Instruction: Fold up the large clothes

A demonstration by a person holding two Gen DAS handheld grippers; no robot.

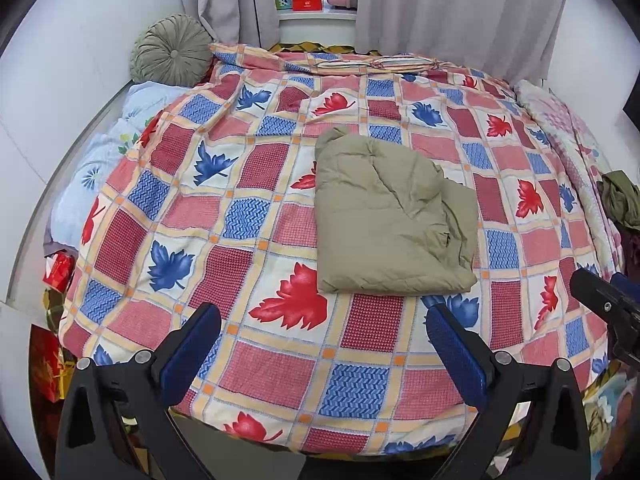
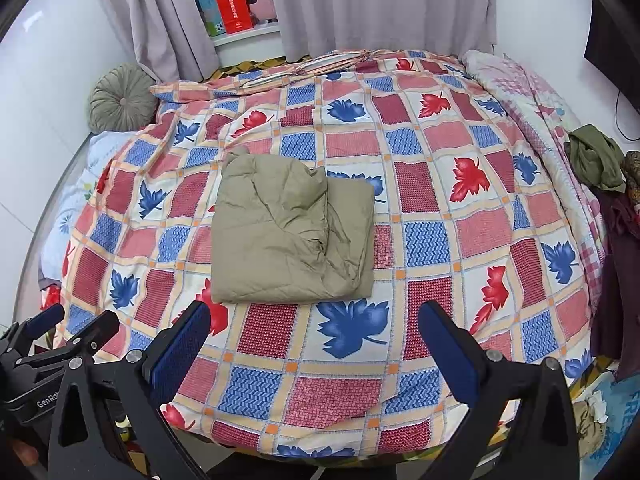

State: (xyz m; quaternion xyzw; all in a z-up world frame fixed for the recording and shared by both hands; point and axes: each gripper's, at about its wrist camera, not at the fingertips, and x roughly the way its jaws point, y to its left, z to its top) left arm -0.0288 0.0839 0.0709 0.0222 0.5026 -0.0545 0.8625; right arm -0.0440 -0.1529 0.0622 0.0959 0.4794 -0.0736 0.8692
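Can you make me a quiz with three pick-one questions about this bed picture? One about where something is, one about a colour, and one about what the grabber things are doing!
1. Where does the folded khaki padded garment lie?
A. on the patchwork leaf-print quilt
B. on the floor
C. on the window shelf

2. What colour is the round pleated cushion at the bed's far corner?
A. red
B. grey-green
C. yellow

3. How do the left gripper and right gripper stand?
A. both shut on cloth
B. one open, one shut
C. both open, holding nothing

Answers: 1 A, the quilt shows all around the garment. 2 B, its pleats are a dull grey-green. 3 C, each pair of blue-padded fingers stands wide apart with only quilt between.
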